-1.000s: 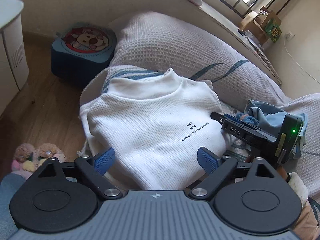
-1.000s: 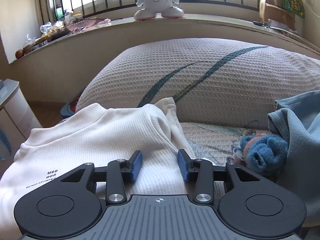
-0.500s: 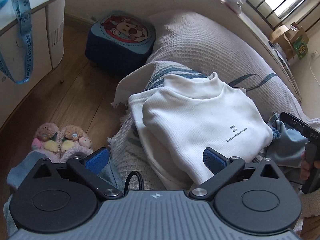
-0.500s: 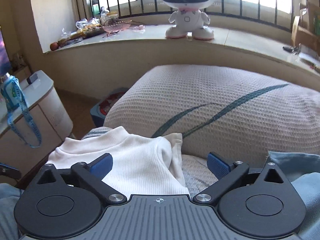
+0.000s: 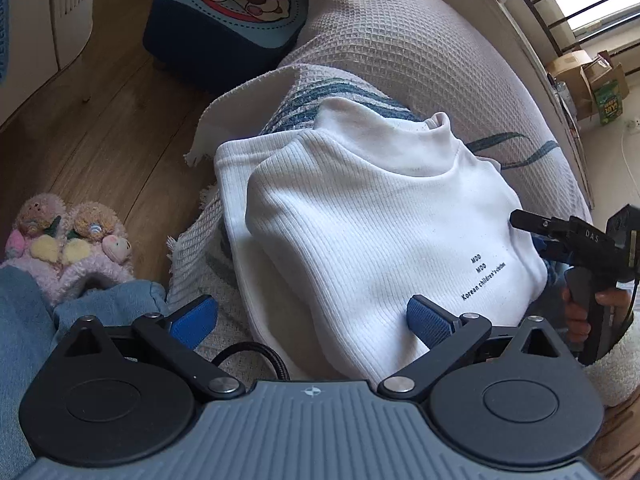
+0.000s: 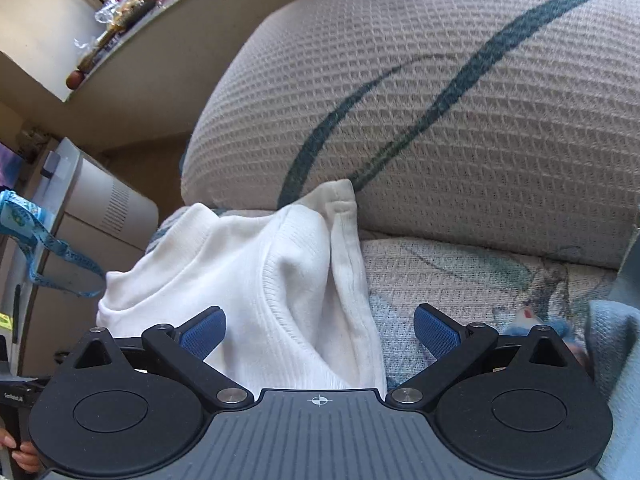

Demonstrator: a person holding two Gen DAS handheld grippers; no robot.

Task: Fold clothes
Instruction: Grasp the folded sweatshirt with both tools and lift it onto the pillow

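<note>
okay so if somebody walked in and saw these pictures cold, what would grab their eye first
Most likely the white ribbed sweater, folded into a bundle on the waffle-weave sofa cover, small black lettering near its right edge. Both the left gripper and right gripper hover over it with jaws wide open. On the floor sits a blue cartoon-print stool.

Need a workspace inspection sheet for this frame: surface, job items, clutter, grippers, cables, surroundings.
Surface: waffle-weave cover with dark teal stripes over the cushions.
Job's things: white ribbed top, folded, small black print facing up, collar toward the back cushion.
Clutter: light blue garment at the right edge; blue fuzzy item beside it, blurred.
Grippers: left gripper open above the top's near edge, nothing held; right gripper open over the top's right side, nothing held.
Cables: black cable looping by the left gripper.
Surroundings: blue cartoon stool, wood floor, plush slippers, white cabinet.
</note>
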